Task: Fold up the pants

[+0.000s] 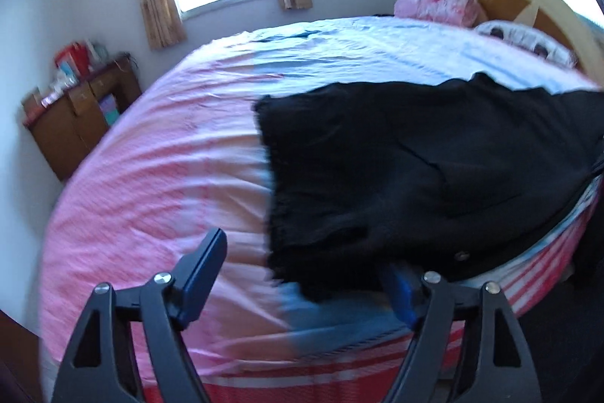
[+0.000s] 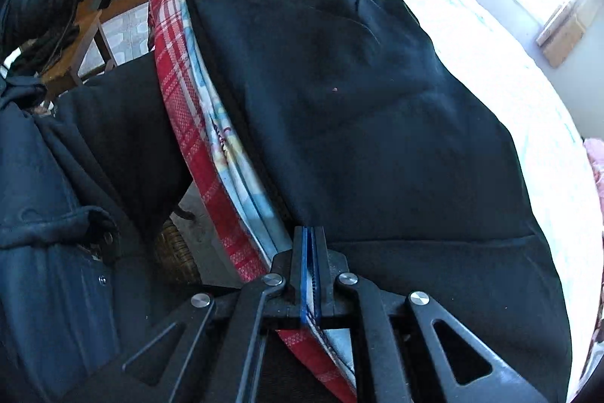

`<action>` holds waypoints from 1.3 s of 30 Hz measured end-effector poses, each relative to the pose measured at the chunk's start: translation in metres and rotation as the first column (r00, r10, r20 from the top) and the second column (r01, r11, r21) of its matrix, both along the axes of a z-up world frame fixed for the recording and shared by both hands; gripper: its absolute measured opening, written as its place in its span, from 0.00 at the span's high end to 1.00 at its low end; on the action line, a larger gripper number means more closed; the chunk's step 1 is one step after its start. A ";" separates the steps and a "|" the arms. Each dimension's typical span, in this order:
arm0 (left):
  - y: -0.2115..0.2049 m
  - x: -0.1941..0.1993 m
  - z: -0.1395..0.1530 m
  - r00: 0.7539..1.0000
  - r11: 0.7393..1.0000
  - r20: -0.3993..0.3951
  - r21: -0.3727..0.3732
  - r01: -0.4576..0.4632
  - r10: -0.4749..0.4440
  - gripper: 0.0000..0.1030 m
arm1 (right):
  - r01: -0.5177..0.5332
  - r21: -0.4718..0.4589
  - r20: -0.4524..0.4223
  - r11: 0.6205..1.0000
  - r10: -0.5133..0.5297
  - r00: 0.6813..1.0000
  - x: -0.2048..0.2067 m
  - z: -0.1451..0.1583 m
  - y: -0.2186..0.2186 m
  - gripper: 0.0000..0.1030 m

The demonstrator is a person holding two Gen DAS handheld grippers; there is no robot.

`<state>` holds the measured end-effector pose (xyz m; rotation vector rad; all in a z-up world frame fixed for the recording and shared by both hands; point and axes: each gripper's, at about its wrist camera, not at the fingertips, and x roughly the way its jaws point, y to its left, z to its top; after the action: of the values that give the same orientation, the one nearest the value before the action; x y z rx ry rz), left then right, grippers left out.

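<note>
The bed, under a pink and blue sheet, fills both views. On it the black pants lie spread along the near edge, from about 3 o'clock to 6 o'clock in the left wrist view; in the right wrist view they run from 6 o'clock up to 11 o'clock.

The cloth looks thick and soft, limp, likely light and not slippery; it should drape and crease readily, so a pinch at a hem or waistband corner would probably serve best.

The right gripper has its fingers pressed together at the pants' near edge, with pale sheet showing between the pads; whether pants cloth is caught too I cannot tell.

The left gripper stands wide apart, one pad partly under the pants' near corner.
</note>
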<state>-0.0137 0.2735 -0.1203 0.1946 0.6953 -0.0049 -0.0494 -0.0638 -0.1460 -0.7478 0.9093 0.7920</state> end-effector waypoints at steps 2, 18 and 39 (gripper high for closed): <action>0.005 0.003 0.000 1.000 1.000 -0.015 0.021 0.007 -0.007 0.12 | 0.001 -0.005 -0.005 1.000 -0.001 1.000 0.000 -0.001 0.000 0.98; 0.036 -0.043 -0.003 0.999 0.978 -0.023 -0.204 -0.049 0.045 0.11 | 0.048 0.013 -0.023 0.999 -0.047 0.999 0.006 0.027 -0.019 0.97; -0.169 0.003 0.037 0.962 0.947 0.130 -0.187 0.263 -0.241 0.00 | 0.271 0.479 -0.326 0.835 -0.117 0.938 0.171 0.088 0.058 0.41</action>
<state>-0.0105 0.1044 -0.0832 0.0860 0.5560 -0.3083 0.1221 -0.0061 -0.0580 -0.0576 0.9510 0.9216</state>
